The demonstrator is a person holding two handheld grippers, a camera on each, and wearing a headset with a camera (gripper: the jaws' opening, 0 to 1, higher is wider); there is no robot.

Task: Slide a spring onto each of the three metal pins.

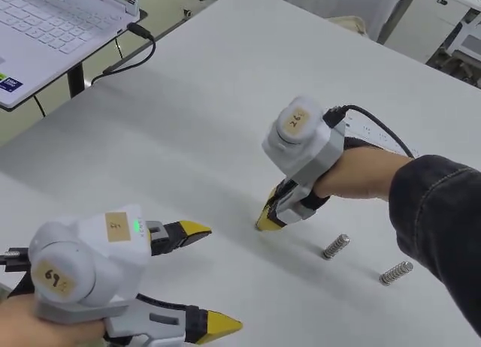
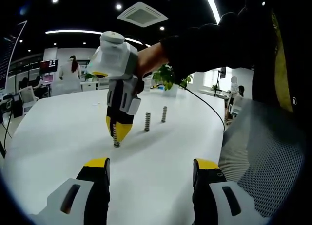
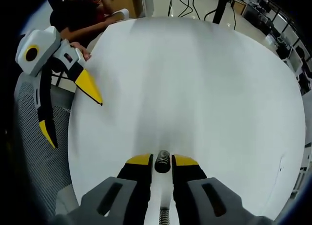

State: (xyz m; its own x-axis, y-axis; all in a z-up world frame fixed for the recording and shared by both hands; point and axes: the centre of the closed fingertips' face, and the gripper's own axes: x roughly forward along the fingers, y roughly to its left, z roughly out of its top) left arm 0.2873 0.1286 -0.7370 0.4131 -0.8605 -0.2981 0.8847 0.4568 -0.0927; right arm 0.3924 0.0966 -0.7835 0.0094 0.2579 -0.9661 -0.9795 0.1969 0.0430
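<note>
My right gripper (image 1: 267, 222) points straight down at the white table (image 1: 225, 99), its yellow tips shut on an upright spring (image 3: 162, 164). The left gripper view shows that spring (image 2: 116, 139) held between the right gripper's (image 2: 118, 131) tips, its lower end at the table top. Two more coiled springs (image 1: 336, 246) (image 1: 396, 273) stand upright to its right, also seen in the left gripper view (image 2: 147, 121) (image 2: 164, 114). I cannot tell whether pins are inside them. My left gripper (image 1: 210, 278) hovers open and empty near the front edge, aimed at the right gripper.
A white laptop (image 1: 52, 24) sits on a side stand at the far left, with a black cable (image 1: 139, 50) hanging beside it. A grey mesh chair (image 2: 258, 147) is at the table's side. People sit at desks in the background.
</note>
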